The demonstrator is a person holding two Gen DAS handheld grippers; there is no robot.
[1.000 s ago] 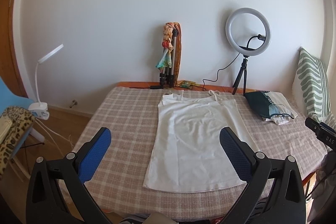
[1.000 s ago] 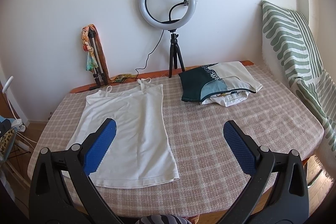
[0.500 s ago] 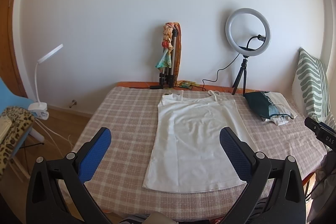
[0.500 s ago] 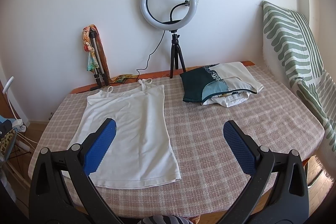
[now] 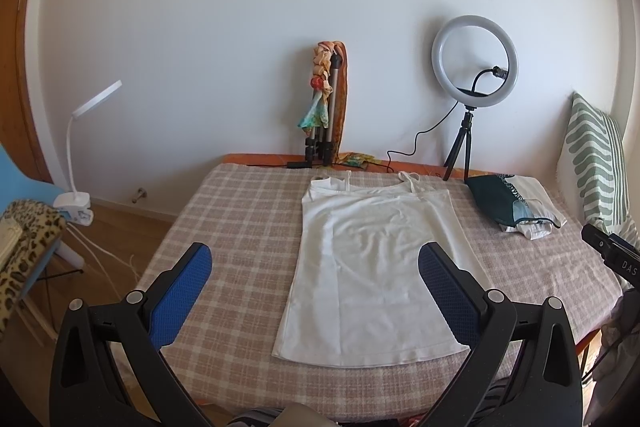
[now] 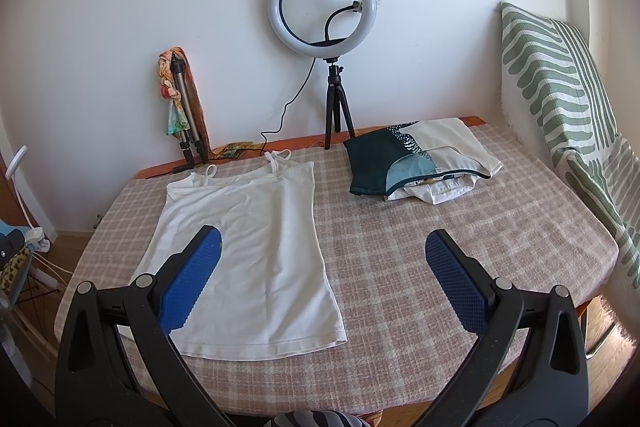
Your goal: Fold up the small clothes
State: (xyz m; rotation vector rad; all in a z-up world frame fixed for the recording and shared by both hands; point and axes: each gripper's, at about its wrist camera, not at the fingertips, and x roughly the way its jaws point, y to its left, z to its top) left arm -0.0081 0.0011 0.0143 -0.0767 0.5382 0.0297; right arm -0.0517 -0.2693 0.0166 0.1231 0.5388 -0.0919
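Note:
A white strappy tank top [image 5: 376, 263] lies flat on the checked tablecloth [image 5: 240, 227], straps toward the wall; it also shows in the right wrist view [image 6: 256, 247]. My left gripper [image 5: 316, 267] is open and empty, held above the near table edge, its right finger over the top's lower right side. My right gripper [image 6: 324, 247] is open and empty, above the near edge, its left finger over the top's lower left part. A stack of folded clothes [image 6: 416, 159] lies at the back right; it also shows in the left wrist view [image 5: 516, 207].
A ring light on a tripod [image 6: 324, 15] and a folded tripod with a scarf [image 6: 182, 99] stand at the back edge with a cable. A striped green cushion [image 6: 560, 99] leans at the right. A clip lamp [image 5: 80, 147] and a leopard-print chair [image 5: 24, 247] are left of the table.
The right gripper has shifted slightly left and forward, so the scene drifts right in its view. The left gripper has hardly moved. Both stay open.

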